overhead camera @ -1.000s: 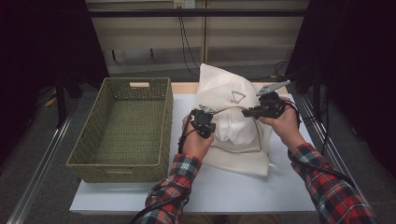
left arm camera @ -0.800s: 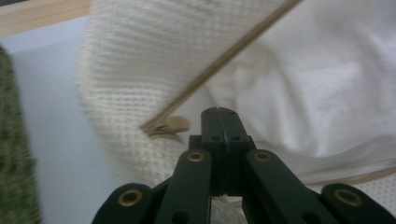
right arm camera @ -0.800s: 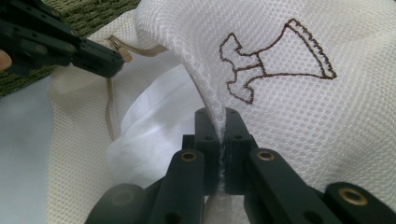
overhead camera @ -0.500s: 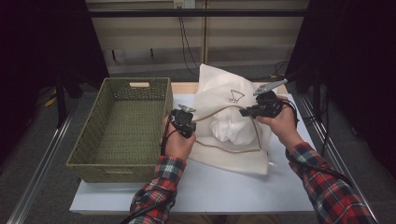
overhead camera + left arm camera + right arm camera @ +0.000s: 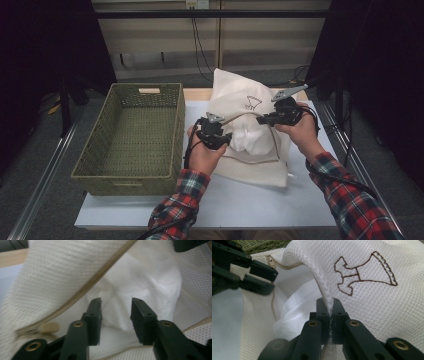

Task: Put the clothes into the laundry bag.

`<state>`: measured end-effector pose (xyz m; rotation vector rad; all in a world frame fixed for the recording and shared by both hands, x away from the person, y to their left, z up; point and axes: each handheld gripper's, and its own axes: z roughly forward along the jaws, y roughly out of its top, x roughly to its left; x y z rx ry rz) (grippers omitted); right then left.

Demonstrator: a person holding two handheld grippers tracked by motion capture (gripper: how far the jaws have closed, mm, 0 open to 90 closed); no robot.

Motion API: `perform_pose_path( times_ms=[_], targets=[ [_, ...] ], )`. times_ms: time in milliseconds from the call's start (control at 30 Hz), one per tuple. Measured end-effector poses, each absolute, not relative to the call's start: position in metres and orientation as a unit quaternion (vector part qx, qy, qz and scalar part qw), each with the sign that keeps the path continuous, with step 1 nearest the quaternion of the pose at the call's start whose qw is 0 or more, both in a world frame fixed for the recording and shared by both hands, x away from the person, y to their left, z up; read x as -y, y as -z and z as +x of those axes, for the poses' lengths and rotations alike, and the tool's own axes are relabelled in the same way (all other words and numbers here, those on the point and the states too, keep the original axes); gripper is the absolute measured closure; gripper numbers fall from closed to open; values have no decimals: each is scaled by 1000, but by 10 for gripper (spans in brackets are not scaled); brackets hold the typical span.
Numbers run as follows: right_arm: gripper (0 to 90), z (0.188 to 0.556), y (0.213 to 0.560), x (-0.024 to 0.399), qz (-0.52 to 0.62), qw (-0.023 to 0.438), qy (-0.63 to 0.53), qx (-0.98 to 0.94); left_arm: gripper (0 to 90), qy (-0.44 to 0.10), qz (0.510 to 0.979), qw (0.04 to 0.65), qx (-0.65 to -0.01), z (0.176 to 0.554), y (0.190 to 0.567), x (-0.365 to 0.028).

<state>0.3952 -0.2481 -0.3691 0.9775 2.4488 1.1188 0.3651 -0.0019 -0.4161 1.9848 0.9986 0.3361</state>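
A cream mesh laundry bag [image 5: 240,100] with a brown stitched emblem [image 5: 362,272] lies on the white table [image 5: 250,200]. White cloth [image 5: 248,136] sits in its mouth. My right gripper [image 5: 261,120] is shut on the bag's upper edge [image 5: 331,312] and holds the mouth lifted. My left gripper [image 5: 226,140] is at the mouth's left side. Its jaws have just been opening and stand apart [image 5: 116,312], with the white cloth [image 5: 150,282] just ahead of them and nothing pinched. The bag's tan zipper band [image 5: 82,290] runs slantwise above them.
An empty green woven basket [image 5: 125,177] stands on the table's left half, close beside the bag. Dark frame rails run along both sides of the table. Bare white tabletop lies in front of the bag, toward the person.
The left hand swung left away from the bag, then came back to its mouth, and its jaws now stand apart. The right hand kept still, holding the bag's edge.
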Motion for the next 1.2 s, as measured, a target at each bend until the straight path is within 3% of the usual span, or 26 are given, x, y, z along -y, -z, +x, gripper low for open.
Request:
perform_pose_path(
  times_ms=[100, 200, 367, 467, 600, 700, 867, 933, 1033, 1200],
  targets=[
    [875, 395, 369, 248, 336, 138, -388, -847, 508, -135, 797, 445, -385, 364, 421, 15],
    [875, 395, 370, 248, 336, 138, -390, -846, 367, -151, 802, 449, -364, 366, 429, 29],
    [875, 394, 370, 249, 338, 137, -391, -845, 299, -135, 804, 450, -365, 373, 445, 45],
    [875, 393, 370, 251, 337, 136, -392, -845, 206, -140, 806, 447, -363, 374, 455, 55],
    [875, 392, 370, 254, 339, 136, -394, -843, 173, -157, 816, 431, -352, 376, 465, 65],
    [875, 391, 370, 255, 341, 134, -395, -843, 264, -168, 817, 417, -361, 379, 467, 68],
    [875, 389, 371, 256, 338, 136, -394, -844, 628, -190, 821, 396, -365, 385, 469, 65],
    [875, 388, 370, 257, 338, 134, -394, -844, 700, -186, 817, 395, -377, 388, 467, 65],
    [875, 388, 369, 259, 336, 137, -393, -845, 764, -195, 816, 389, -380, 394, 465, 65],
    [875, 388, 370, 261, 338, 133, -397, -843, 786, -214, 809, 388, -386, 406, 462, 60]
  ],
)
